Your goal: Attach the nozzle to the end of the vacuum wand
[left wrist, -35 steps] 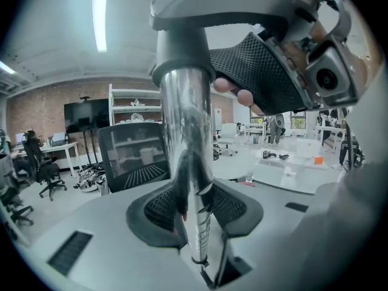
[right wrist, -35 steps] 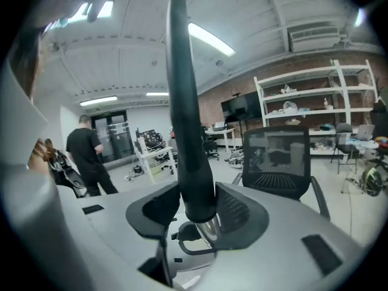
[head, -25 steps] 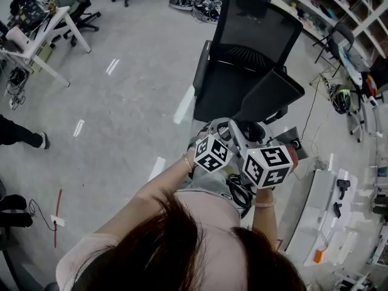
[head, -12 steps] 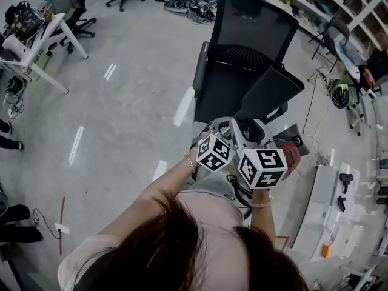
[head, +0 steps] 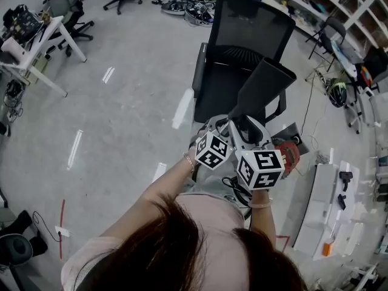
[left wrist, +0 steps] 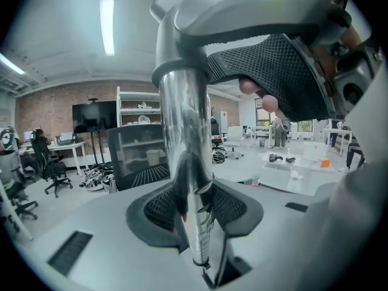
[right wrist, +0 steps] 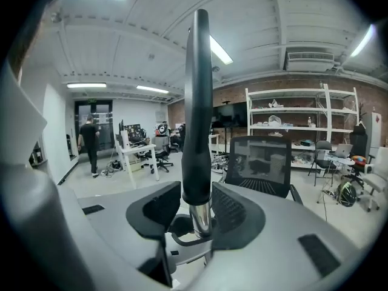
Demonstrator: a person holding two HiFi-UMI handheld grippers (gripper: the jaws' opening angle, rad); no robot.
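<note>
Looks like the push-together step above a chair (head: 242,41): left claw (left wrist: 197,214) pinching the shiny wand (left wrist: 185,132), right claw (right wrist: 199,214) pinching the black nozzle (right wrist: 197,102) at its base, right at the wand's end; next calls for a straight, firm push home.

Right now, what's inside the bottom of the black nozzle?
A shiny metal wand pokes into the nozzle's lower end. How far up it goes can't be seen, because the nozzle's black wall covers it.
</note>
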